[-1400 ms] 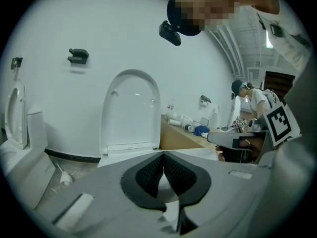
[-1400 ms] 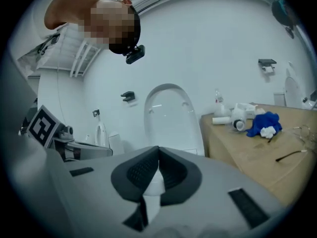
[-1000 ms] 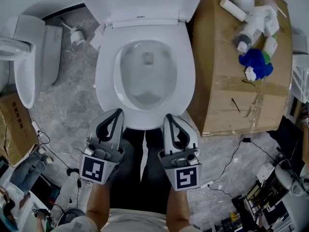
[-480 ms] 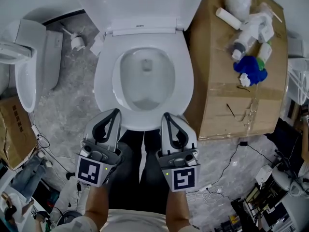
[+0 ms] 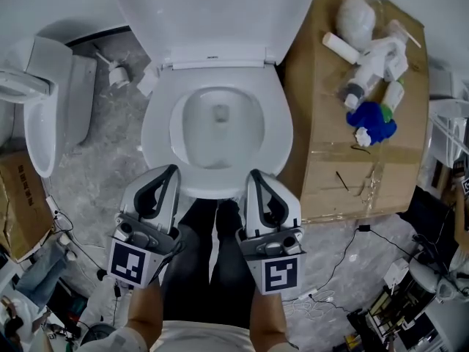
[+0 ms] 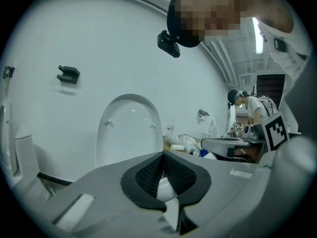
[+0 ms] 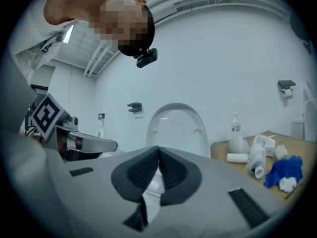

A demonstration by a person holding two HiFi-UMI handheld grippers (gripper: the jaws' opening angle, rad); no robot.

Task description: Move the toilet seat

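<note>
**A:** Bare white wall (image 6: 99, 43), grey mottled floor (image 5: 102, 160), clutter round the edges. How do the tools stand?

**B:** Both are shut, pads meeting, with nothing between them. The left gripper (image 5: 171, 171) and right gripper (image 5: 253, 176) sit side by side, their tips at the front lip of the toilet seat (image 5: 157, 123). The seat lies flat on the bowl (image 5: 218, 134), straight ahead at twelve o'clock. From above I can't tell whether the tips touch it.

**A:** And the lid?

**B:** The lid (image 5: 212, 6) is up, leaning at the wall beyond the hinge at twelve. So I'd judge the seat ring is what needs lifting.

**A:** With closed jaws?

**B:** Two ways, I think. Slide the shut tips under the front overhang and lever up together. Or open one, take the rim at six o'clock between the pads and swing it. Either way, keep both hands level with each other so the ring doesn't twist on its hinges. Follow the arc back toward twelve rather than pulling straight up.

**A:** Anything to mind nearby?

**B:** The cardboard box (image 5: 344, 167) at two o'clock stands just beside the bowl, with bottles (image 5: 370, 61) and a blue bundle (image 5: 374, 119) on it, so the right arm should stay clear of that. A spare toilet (image 5: 44, 101) stands at ten o'clock, well apart. The smooth plastic will likely be slippery, so ease the seat against the lid rather than letting it fall.
</note>
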